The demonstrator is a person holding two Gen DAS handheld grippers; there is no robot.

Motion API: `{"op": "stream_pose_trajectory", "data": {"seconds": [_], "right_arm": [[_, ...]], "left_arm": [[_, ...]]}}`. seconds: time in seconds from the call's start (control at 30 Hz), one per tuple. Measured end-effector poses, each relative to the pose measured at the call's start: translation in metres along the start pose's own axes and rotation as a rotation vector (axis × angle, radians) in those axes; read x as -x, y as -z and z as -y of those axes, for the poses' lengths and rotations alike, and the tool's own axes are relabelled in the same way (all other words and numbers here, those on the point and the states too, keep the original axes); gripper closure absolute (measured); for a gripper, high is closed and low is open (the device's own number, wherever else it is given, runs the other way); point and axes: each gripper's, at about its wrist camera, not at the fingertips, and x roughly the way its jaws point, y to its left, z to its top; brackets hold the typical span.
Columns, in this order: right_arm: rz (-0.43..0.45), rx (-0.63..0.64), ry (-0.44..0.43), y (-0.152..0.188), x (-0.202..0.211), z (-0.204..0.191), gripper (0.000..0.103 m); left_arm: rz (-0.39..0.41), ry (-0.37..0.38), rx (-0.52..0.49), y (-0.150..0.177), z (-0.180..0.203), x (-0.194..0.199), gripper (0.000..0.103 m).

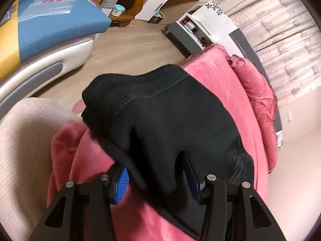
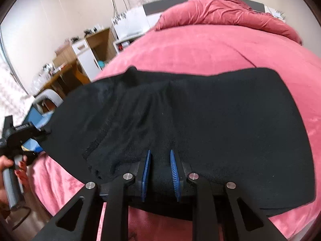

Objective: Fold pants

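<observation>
Right wrist, black pants (image 2: pixel 200 110) (pink bed (image 2: pixel 200 48))

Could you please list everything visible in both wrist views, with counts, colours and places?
pants: one, black, spread across the bed, near edge in both grippers
bed cover: one, pink, under the pants
duvet: one, pink, bunched at the bed's far end
curtain: one, pale patterned, beyond the bed
blue cushion: one, across the wooden floor
left hand-held gripper: one, black with blue pads, pants fabric between its fingers
right hand-held gripper: one, black with blue pads, closed on the pants edge
hand: one, gripping the left handle
</observation>
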Motion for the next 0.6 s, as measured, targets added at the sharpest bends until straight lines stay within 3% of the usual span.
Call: {"op": "stream_pose_trajectory", "data": {"seconds": [0.13,0.3,0.6], "right_arm": [[-0.009,-0.006,0.008,0.001,-0.003,0.000,0.082],[-0.003,-0.002,0.013,0.002,-0.004,-0.002,0.082],[0.005,-0.013,0.005,0.002,-0.004,-0.001,0.082]], "left_arm": [[-0.011,0.026,0.044,-0.008,-0.006,0.001,0.076],[0.006,0.129,0.077,-0.011,-0.008,0.011,0.086],[0.103,0.272,-0.200,-0.015,0.068,0.052,0.088]]}}
